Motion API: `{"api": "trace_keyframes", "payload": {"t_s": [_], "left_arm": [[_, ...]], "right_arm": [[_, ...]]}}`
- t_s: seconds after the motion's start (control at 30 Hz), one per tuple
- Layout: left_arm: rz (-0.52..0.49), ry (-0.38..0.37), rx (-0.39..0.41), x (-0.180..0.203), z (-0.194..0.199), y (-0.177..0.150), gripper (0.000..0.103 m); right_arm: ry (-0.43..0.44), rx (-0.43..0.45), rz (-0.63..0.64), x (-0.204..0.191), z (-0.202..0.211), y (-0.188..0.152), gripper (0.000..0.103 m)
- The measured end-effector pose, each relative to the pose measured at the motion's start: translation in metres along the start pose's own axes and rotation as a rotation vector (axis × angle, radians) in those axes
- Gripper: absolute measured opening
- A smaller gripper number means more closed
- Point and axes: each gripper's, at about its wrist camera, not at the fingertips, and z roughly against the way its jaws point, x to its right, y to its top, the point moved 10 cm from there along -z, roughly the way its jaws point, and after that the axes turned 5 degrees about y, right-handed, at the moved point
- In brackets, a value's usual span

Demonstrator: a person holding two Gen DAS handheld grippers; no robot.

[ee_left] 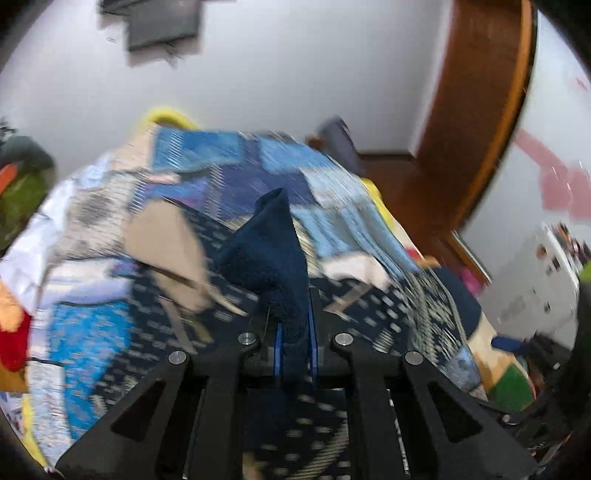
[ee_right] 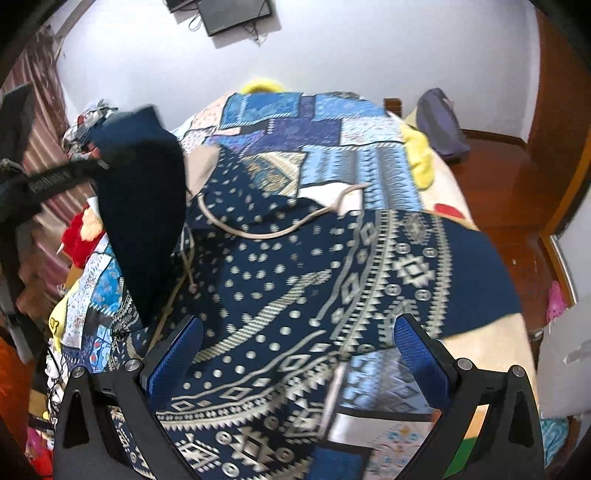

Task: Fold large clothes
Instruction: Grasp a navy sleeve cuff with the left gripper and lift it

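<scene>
The left hand-held gripper (ee_left: pixel 294 341) has its blue pads pressed together on a fold of dark blue cloth, a corner of the large garment (ee_right: pixel 295 280), and that corner stands up in a peak above the jaws. In the right wrist view the same lifted corner hangs as a dark flap at the left, with the black body of the left tool beside it; a pale strip of lettering on that body is too blurred to read.

The right hand-held gripper (ee_right: pixel 299 354) is spread wide, its two blue pads well apart and hovering over the garment without pinching anything. Whether the pads brush the cloth cannot be told.

The garment is navy with pale dots, diamonds and zigzag bands, and it lies spread over the near half of the bed (ee_right: pixel 491 354). A beige cord (ee_right: pixel 258 232) loops across its upper part. Under it is a blue patchwork quilt (ee_right: pixel 325 125) that reaches toward the far end. Loose clothes (ee_right: pixel 83 236) in red and orange are heaped at the left side of the bed.

To the right, the bed edge drops to a bare stretch of brown wooden floor (ee_right: pixel 506 184), which is the open room on that side. A purple bag (ee_right: pixel 441 125) sits there near the white wall. A dark screen (ee_right: pixel 236 14) hangs on that wall.
</scene>
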Motion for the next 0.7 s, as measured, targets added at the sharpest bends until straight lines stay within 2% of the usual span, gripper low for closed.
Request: {"api": "trace_keyframes", "payload": {"t_s": [0.13,0.27,0.37,0.47,0.53,0.57,0.6,0.7], "left_arm": [[-0.056,-0.064,-0.15,0.054,-0.055,-0.042,0.01],[-0.118,-0.082,-0.26,0.078,-0.083,-0.088,0.011],[-0.165,-0.097,-0.302,0.091,-0.088,-0.108,0.014],[-0.204,-0.116,-0.306,0.094,-0.073,-0.112,0.03],[-0.196,-0.144,-0.273,0.09,-0.054,-0.105,0.047],[-0.19,-0.141,-0.241,0.083,-0.041,-0.099,0.063],[-0.185,-0.133,-0.208,0.076,-0.03,-0.093,0.074],[-0.162,-0.074,-0.114,0.032,0.002,-0.078,0.08]], "right_arm": [[-0.032,0.007,-0.011,0.02,0.012,-0.005,0.103],[-0.054,-0.004,-0.028,0.039,0.019,-0.016,0.103],[-0.073,-0.014,-0.038,0.05,0.021,-0.024,0.103],[-0.085,-0.022,-0.05,0.057,0.02,-0.028,0.103],[-0.084,-0.025,-0.059,0.057,0.019,-0.028,0.103],[-0.081,-0.027,-0.066,0.056,0.018,-0.027,0.103],[-0.075,-0.026,-0.065,0.053,0.017,-0.025,0.103],[-0.064,-0.021,-0.044,0.04,0.012,-0.018,0.103]]}}
